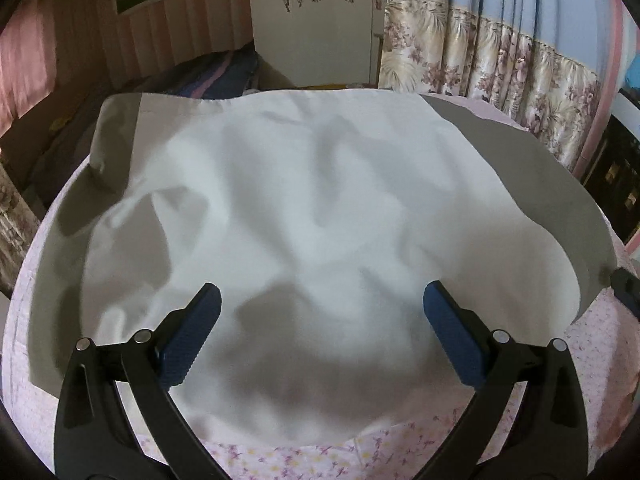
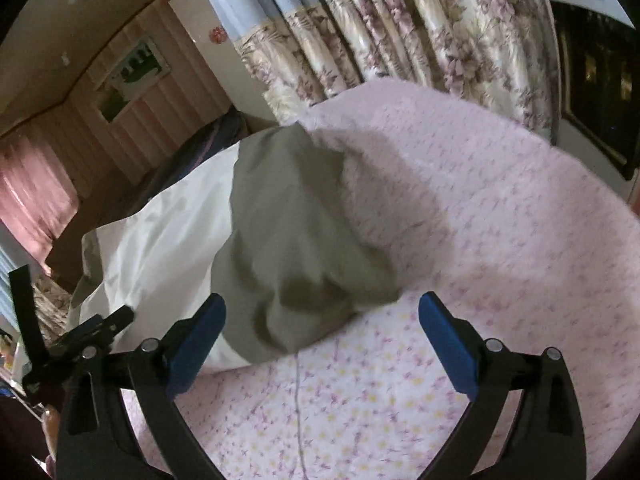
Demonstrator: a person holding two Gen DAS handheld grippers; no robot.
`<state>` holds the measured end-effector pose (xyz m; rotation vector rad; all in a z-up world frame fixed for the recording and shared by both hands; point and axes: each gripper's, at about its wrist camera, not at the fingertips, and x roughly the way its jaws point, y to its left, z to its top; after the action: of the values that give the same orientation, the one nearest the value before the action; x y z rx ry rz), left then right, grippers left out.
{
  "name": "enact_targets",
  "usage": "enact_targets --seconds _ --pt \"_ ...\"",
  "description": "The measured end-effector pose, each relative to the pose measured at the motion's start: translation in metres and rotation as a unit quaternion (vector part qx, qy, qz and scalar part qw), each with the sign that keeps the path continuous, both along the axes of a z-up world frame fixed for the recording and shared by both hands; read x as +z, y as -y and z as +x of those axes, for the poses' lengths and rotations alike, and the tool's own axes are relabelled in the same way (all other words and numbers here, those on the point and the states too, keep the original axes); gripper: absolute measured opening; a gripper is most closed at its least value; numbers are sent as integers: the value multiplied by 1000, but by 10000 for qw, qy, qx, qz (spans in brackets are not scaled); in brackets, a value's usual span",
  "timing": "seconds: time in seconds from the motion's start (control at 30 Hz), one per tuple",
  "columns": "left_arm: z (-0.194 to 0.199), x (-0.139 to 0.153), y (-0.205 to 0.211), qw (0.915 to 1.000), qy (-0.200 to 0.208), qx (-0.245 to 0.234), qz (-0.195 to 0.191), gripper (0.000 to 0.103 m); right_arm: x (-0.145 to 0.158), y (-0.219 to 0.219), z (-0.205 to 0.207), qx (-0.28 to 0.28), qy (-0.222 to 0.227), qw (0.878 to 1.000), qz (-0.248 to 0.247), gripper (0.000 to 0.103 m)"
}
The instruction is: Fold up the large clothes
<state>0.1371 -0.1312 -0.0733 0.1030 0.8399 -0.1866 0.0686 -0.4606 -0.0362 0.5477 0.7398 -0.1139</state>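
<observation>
Left wrist view: looks forward and down along its spread blue-padded fingers (image 1: 208,300), close above the rumpled white-and-grey garment (image 1: 304,200), facing the white cabinet with floral decals (image 1: 316,24).

Right wrist view: tilted, close over the pink floral bedspread (image 2: 500,220), facing the blue-and-floral curtains (image 2: 400,28).

Shared: garment, bedspread, curtains, cabinet; the left gripper's black frame (image 2: 80,336) shows at the right view's left edge.
</observation>
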Motion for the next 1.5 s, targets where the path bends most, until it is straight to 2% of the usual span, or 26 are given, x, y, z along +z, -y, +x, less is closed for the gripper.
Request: enact_targets --seconds 0.13,0.4,0.57,0.73,0.8,0.93,1.07,1.17,1.27,1.4,1.47,1.5 --pt "9 -17 3 9996 -274 -66 5 100 -15 -11 15 246 -109 9996 49 97" --pt "7 -22 9 9997 -176 -36 193 100 -19 -21 55 415 -74 9991 4 100" --pt "8 -22 11 9996 -180 -51 226 100 -18 -43 70 602 -190 9956 -694 98" --pt "9 -23 12 9996 -190 -64 218 100 -4 -53 67 885 33 9906 -1040 56" --pt "10 -25 11 9995 -208 -82 213 100 5 -58 66 993 166 9879 -1176 47" --pt "14 -28 10 9992 -287 -154 233 100 33 -75 64 1221 685 9797 -1435 40" --pt "17 -23 5 9989 -355 -269 150 100 63 -99 65 1465 958 9685 -1770 38" --pt "11 -8 -12 9990 -313 -312 -52 100 88 -125 63 1679 1271 9540 -2133 34" --pt "-9 23 -47 9996 72 -257 -60 100 109 -153 68 1921 1490 9423 -2299 31" --pt "-29 51 -121 9992 362 41 179 100 122 -200 79 2446 1658 9287 -2242 28" --pt "-32 57 -156 9985 394 296 247 100 128 -230 81 2851 1735 9178 -2153 27" --pt "-34 61 -179 9978 405 464 225 100 129 -252 82 3106 1783 9079 -2180 26"
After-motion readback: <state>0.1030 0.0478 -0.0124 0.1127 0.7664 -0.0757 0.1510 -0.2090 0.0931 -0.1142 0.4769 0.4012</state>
